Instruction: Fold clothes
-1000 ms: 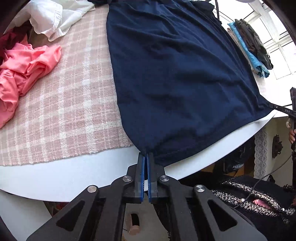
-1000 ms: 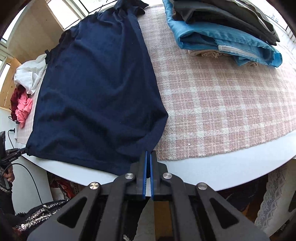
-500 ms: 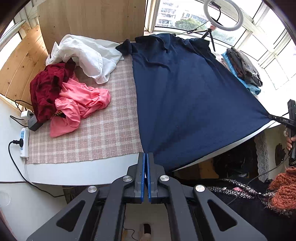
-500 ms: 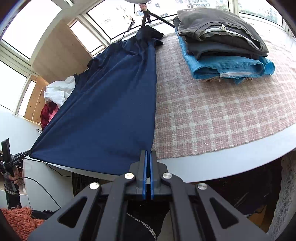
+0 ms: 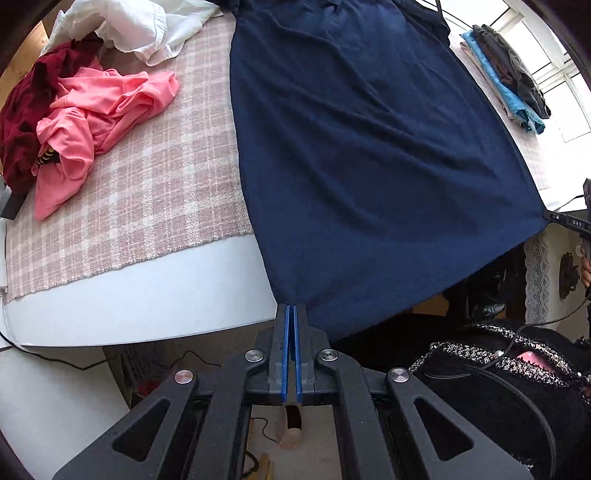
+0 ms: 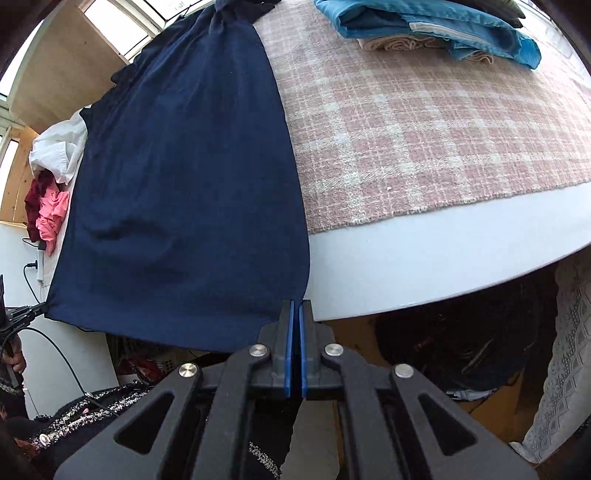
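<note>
Left wrist view: the left gripper point(image 5: 290, 314), fingers pressed together on one bottom corner of a navy shirt point(image 5: 362, 155), holds the hem stretched past the rim of the white table point(image 5: 147, 295). The shirt lies lengthwise over a pink plaid cloth point(image 5: 147, 184), its collar end at the far side. At the frame's right edge the right gripper point(image 5: 569, 220) appears to pinch the opposite hem corner, though little of it shows there. A crumpled pink garment point(image 5: 99, 122), a dark red garment point(image 5: 18, 122) and a white shirt point(image 5: 140, 26) are heaped to the left; a folded stack point(image 5: 509, 77) sits far right.

Right wrist view: the right gripper point(image 6: 295, 317) is likewise clamped on its hem corner. The navy fabric looks soft, matte and thin, with slack ripples near the hem; the plaid cloth is coarse and nubbly.

The likely risk: each grip takes only a sliver of hem, so uneven tension could pull a corner free. A skewed lift could also drag the plaid cloth or fold the shirt crooked.
</note>
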A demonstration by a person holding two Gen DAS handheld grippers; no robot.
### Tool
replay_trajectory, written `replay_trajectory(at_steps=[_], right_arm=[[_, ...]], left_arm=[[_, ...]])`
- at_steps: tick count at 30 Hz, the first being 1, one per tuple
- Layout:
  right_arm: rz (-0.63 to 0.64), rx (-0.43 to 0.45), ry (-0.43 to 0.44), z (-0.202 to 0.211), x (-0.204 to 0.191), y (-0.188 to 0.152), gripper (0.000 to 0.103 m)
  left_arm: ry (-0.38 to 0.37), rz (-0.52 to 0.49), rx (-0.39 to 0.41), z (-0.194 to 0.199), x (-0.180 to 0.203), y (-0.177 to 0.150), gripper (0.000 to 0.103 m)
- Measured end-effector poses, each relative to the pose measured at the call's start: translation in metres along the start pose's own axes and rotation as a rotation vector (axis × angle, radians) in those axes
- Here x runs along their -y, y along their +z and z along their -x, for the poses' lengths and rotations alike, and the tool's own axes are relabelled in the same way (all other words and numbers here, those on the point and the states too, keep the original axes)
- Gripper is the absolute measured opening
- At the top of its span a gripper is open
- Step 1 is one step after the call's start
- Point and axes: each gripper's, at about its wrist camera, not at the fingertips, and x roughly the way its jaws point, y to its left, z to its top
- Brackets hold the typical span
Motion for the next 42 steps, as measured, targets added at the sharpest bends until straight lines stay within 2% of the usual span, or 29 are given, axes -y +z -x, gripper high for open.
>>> replay_trajectory(at_steps=[6,9,12,14,17,20,21,23,24,25,28,30,31,32,34,37,39,42], right_arm=[[0.026,0.06,0.009,0.037,-0.005,0.008,0.003],[0.032,0.058,-0.01,0.042,-0.004,0.007,0.003],[0.049,-0.015,-0.068,0.021,0.001,0.001,0.005],[0.044,-0.052,-0.091,0.017,0.008,0.0,0.006],[0.037,-0.108,-0.126,0.01,0.018,-0.002,0.006],[0.058,0.032,-0.098,0.054,0.008,0.039,0.006],[0.082,0.07,-0.092,0.068,0.001,0.057,0.01],[0.144,0.143,-0.086,0.091,-0.019,0.097,0.024],[0.177,0.184,-0.077,0.095,-0.03,0.117,0.036],[0.211,0.225,-0.067,0.099,-0.042,0.137,0.044],[0.262,0.3,-0.051,0.088,-0.066,0.2,0.045],[0.219,0.261,-0.05,0.061,-0.071,0.237,0.045],[0.202,0.217,-0.036,0.047,-0.073,0.247,0.045],[0.244,0.198,-0.037,0.039,-0.078,0.24,0.045],[0.34,0.167,-0.043,0.026,-0.088,0.223,0.044],[0.456,0.138,-0.088,0.019,-0.09,0.177,0.044],[0.426,0.106,-0.063,0.023,-0.071,0.14,0.044],[0.249,0.135,-0.018,0.045,-0.027,0.096,0.044]], left_arm=[[0.017,-0.032,0.107,0.054,0.007,-0.001,0.002],[-0.007,-0.01,0.05,0.035,0.0,-0.009,0.003],[0.012,0.04,-0.092,-0.003,-0.017,-0.025,0.009],[0.041,0.076,-0.166,-0.021,-0.032,-0.035,0.009],[0.049,0.145,-0.105,0.002,-0.055,-0.021,0.008],[0.084,0.112,0.002,0.039,-0.059,0.02,0.008],[0.097,0.087,0.031,0.05,-0.058,0.037,0.01],[0.118,0.045,0.091,0.063,-0.056,0.077,0.02],[0.13,0.037,0.125,0.065,-0.056,0.099,0.028],[0.124,0.044,0.147,0.061,-0.057,0.121,0.03],[0.094,0.084,0.189,0.038,-0.057,0.181,0.03],[0.111,0.088,0.155,0.015,-0.047,0.2,0.03],[0.108,0.066,0.133,0.007,-0.038,0.199,0.029],[0.107,0.021,0.121,0.004,-0.026,0.189,0.029],[0.11,-0.079,0.103,0.001,-0.003,0.162,0.029],[0.108,-0.139,0.065,0.005,0.009,0.108,0.03],[0.107,-0.172,0.039,0.008,0.016,0.07,0.032],[0.086,-0.08,0.051,0.021,-0.009,0.023,0.031]])
